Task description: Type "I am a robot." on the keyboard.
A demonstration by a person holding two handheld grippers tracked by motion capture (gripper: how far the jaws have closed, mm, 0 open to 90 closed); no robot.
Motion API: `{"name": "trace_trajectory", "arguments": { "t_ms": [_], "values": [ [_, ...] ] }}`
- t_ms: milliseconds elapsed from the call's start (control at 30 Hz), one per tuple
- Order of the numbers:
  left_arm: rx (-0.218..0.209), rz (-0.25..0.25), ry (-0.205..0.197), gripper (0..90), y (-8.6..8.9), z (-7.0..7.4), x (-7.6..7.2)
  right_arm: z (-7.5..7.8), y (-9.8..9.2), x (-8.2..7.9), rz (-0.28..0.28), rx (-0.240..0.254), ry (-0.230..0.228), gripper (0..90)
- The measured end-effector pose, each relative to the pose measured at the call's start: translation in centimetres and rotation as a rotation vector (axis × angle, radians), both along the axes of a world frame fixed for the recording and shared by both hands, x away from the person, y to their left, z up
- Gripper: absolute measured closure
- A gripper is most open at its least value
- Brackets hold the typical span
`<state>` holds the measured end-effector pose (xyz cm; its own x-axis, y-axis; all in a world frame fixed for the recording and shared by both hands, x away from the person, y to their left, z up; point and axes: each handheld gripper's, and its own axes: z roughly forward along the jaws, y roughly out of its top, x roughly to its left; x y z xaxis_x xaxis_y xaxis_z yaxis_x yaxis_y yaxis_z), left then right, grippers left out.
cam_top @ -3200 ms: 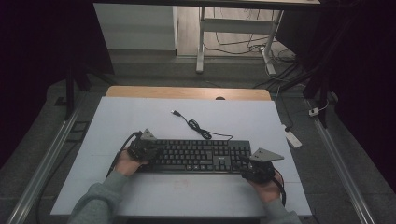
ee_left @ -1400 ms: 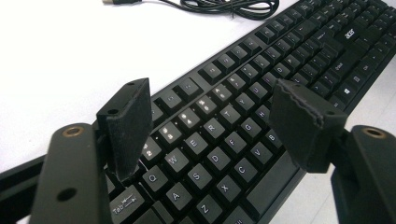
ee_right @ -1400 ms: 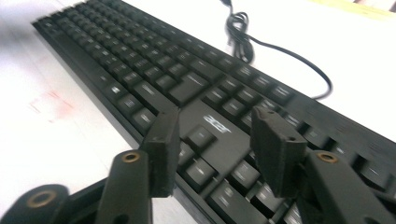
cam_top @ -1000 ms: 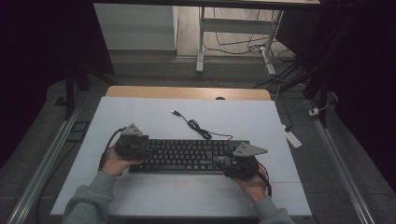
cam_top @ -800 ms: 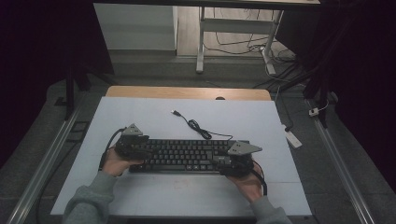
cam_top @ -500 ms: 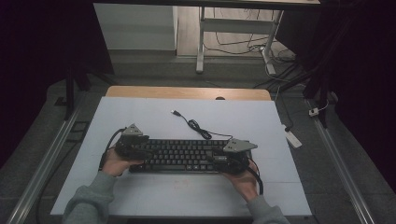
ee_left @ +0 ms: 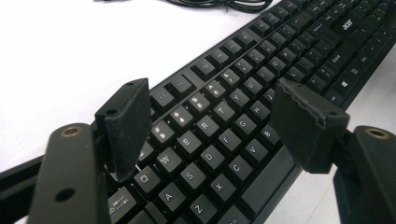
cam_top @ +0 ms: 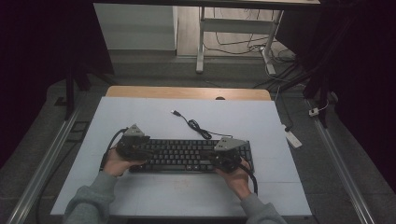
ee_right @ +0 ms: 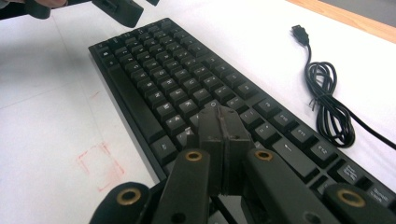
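Under both grippers' fingers (ee_right: 219, 122), black keyboard (cam_top: 187, 155) on table.

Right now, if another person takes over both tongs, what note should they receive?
Left tongs: open, hovering over the letter keys at the left end of the black keyboard, nothing between the pads.
Right tongs: have just closed, pads together with nothing between them, tips over keys in the right half.
The keyboard lies flat on the white table; its cable is coiled behind it, plug free.
Done: both tongs placed over the keys.
Left: probably pressing keys; which ones cannot be told.
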<state>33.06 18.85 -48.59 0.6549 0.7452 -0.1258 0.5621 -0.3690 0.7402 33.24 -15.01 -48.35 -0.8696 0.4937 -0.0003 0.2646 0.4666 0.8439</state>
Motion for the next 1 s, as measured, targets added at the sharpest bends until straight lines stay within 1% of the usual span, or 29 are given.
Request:
{"name": "trace_trajectory", "arguments": {
  "t_ms": [200, 233, 400, 567, 633, 800, 900, 1000],
  "values": [
    [0.002, -0.005, 0.002, 29.1, -0.2, 0.0, 0.0, -0.1, 1.8, 0.8, 0.007, -0.023, 0.003, 89.6],
    [0.003, -0.006, 0.002, 29.1, -0.2, 0.0, 0.0, -0.2, 2.2, 1.0, 0.011, -0.021, 0.006, 89.6],
    [0.003, -0.004, 0.003, 28.9, -0.2, 0.0, 0.0, -0.8, 3.9, 1.9, 0.018, -0.045, 0.021, 89.6],
    [0.004, -0.005, 0.001, 28.9, -0.2, 0.0, -0.1, -1.4, 5.2, 2.7, 0.018, -0.078, 0.034, 89.5],
    [0.005, -0.006, 0.002, 28.9, -0.2, 0.0, 0.0, -1.6, 5.5, 3.0, 0.012, -0.094, 0.037, 89.5],
    [0.006, -0.008, 0.002, 28.9, -0.2, -0.1, 0.0, -2.4, 6.0, 3.8, 0.006, -0.111, 0.059, 89.4],
    [0.010, -0.011, 0.000, 28.8, -0.2, -0.1, 0.0, -2.7, 6.1, 4.0, 0.005, -0.116, 0.060, 89.4],
    [0.013, -0.012, -0.001, 28.8, -0.3, -0.1, 0.0, -2.8, 6.3, 4.2, 0.004, -0.135, 0.060, 89.3]
  ]
}}
